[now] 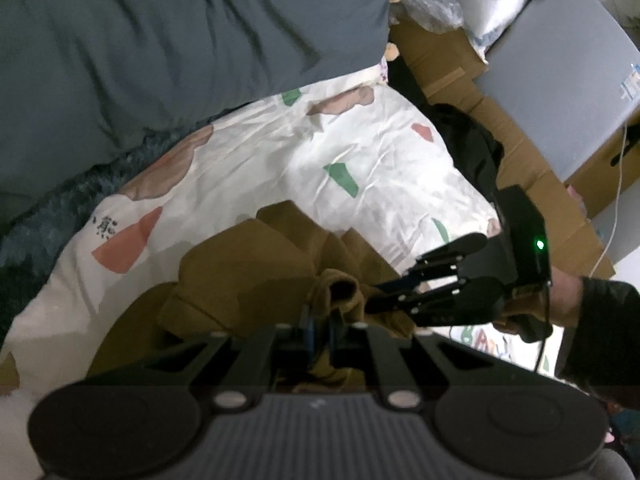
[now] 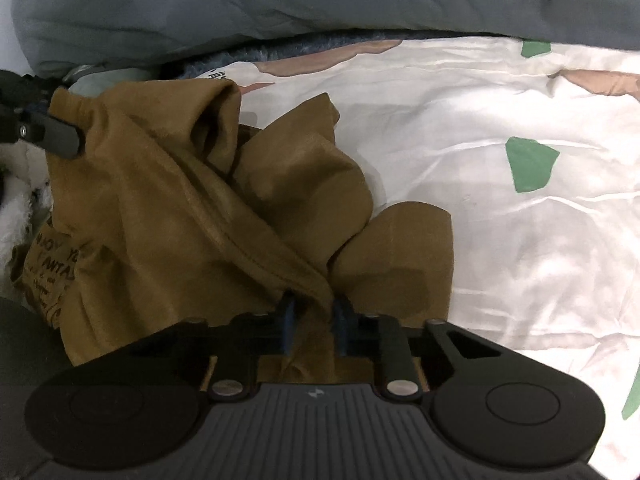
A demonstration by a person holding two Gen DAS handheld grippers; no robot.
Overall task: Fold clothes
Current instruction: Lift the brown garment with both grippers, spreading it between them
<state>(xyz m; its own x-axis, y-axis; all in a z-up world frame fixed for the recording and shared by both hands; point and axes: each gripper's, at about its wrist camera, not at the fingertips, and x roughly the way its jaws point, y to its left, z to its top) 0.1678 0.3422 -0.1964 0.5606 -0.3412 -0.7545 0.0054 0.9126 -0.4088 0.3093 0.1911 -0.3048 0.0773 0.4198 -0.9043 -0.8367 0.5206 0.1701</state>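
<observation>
We clamp the left gripper [image 1: 320, 320] and right gripper [image 2: 314, 312] on bunched folds of the brown garment [image 2: 180, 208], crumpled on the patterned sheet [image 2: 500, 208]; its shape stays unclear. Beyond, a grey duvet [image 1: 160, 40].

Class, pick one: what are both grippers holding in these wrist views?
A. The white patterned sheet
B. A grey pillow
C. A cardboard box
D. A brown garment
D: the left gripper and the right gripper are each closed on bunched folds of the brown garment, which lies crumpled on the white patterned sheet.
</observation>
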